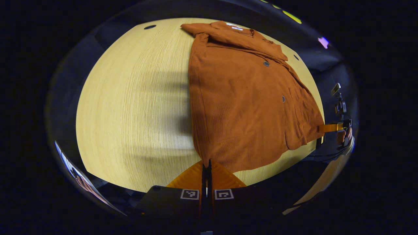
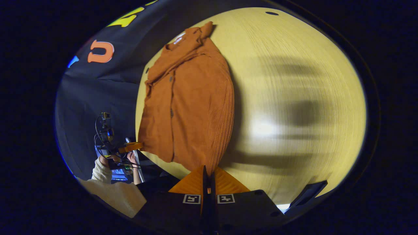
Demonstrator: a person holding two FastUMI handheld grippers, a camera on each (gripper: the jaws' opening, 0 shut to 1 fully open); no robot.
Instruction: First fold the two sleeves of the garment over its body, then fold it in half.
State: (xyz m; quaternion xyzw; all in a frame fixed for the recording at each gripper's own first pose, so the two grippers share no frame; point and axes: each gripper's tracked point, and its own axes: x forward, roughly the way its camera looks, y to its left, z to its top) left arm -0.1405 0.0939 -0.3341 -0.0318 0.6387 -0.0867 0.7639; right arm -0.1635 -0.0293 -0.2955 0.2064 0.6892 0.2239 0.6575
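A rust-orange buttoned garment (image 1: 241, 107) lies on the wooden table (image 1: 130, 107), collar at the far end and sleeves laid over its body. In the left gripper view my left gripper (image 1: 206, 167) is shut on the near hem corner. The right gripper (image 1: 331, 127) pinches the other hem corner at the far right of that view. In the right gripper view the garment (image 2: 189, 111) runs away from my right gripper (image 2: 208, 172), which is shut on the hem corner in front of it. Further left in that view, the left gripper (image 2: 130, 147) holds the opposite corner. The hem looks slightly raised.
Bare tabletop (image 2: 294, 107) stretches beside the garment. A person's hand and pale sleeve (image 2: 101, 169) show off the table edge, near a small stand with cables (image 2: 105, 130). Dark booth cloth (image 2: 91, 91) hangs behind the table.
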